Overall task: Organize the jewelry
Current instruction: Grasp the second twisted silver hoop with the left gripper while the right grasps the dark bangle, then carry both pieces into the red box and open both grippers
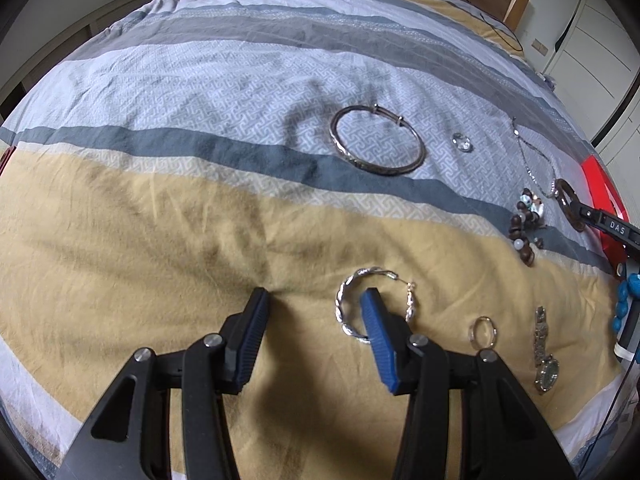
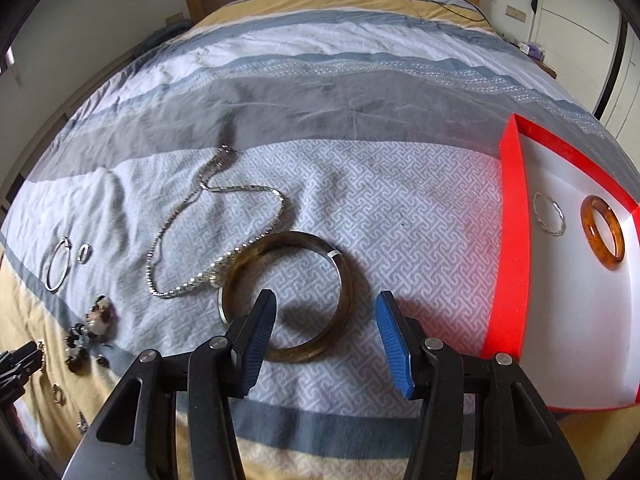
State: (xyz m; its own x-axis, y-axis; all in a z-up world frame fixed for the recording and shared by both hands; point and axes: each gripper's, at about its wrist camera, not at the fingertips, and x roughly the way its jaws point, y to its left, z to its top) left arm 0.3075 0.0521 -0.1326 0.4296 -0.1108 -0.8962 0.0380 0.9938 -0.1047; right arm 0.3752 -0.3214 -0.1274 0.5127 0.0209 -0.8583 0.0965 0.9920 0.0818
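While the left gripper (image 1: 316,298), jaws apart, partly hides a twisted silver hoop (image 1: 349,307), the right gripper (image 2: 326,300) gapes over a flat-lying brown bangle (image 2: 347,280).

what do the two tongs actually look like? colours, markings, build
Both match: the left tongs and right tongs have black plastic linkage arms with triangular cutouts and silver pivot pins. Each carries two flat, finely ribbed blue pads, one looking darker in shade. In the left wrist view, the right tongs' black finger shows white "DAS" lettering. No sleeves or hands visible.
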